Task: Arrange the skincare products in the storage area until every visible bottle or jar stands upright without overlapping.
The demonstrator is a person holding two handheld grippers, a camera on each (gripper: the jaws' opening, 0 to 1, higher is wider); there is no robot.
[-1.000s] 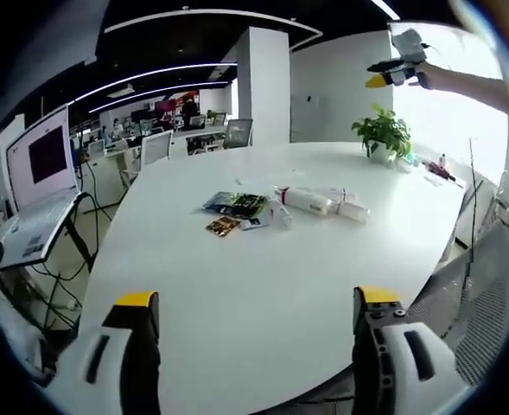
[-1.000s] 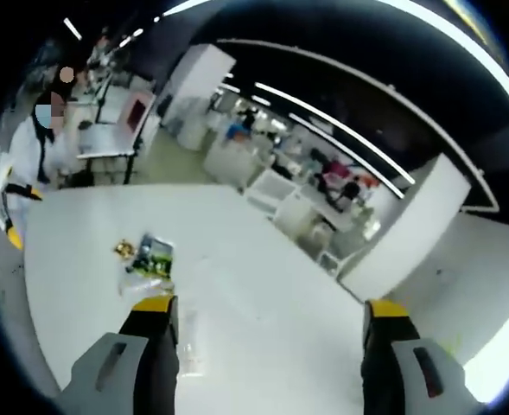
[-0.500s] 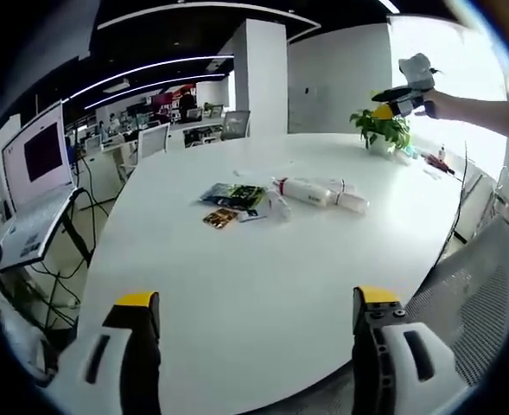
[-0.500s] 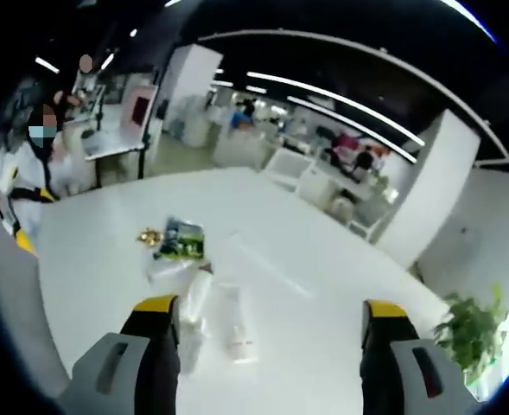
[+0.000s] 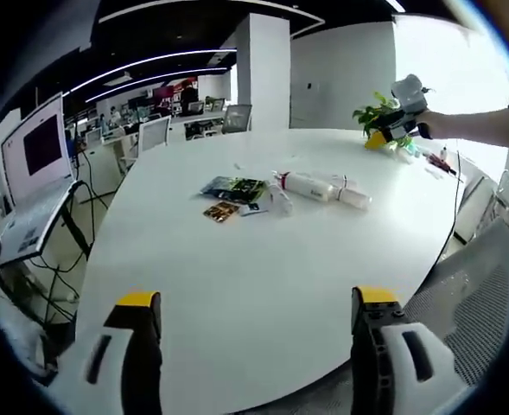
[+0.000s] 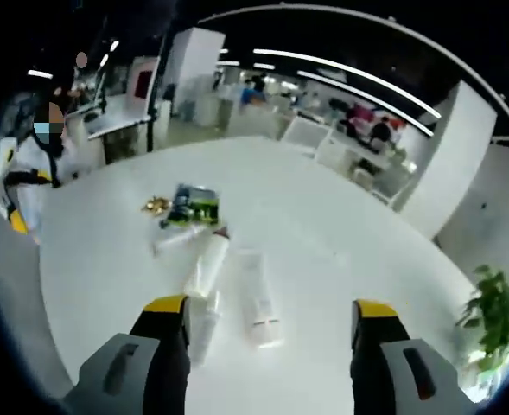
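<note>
Lowered toward the desk (image 5: pixel 263 277), the right gripper (image 6: pixel 271 322) hangs released over white tubes (image 6: pixel 258 298) lying flat beside the sachets (image 6: pixel 189 206). Left gripper (image 5: pixel 252 313), released, overlooks bare desk before them.

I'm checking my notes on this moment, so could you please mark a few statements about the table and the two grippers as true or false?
1. The white bottles stand upright on the table. False: they lie on their sides.
2. The left gripper is open and holds nothing. True.
3. A potted plant sits near the far edge of the table. True.
4. The right gripper is shut on a bottle. False: its jaws stand apart, above the lying bottles, with nothing held.
5. A green-printed packet lies beside the bottles. True.
</note>
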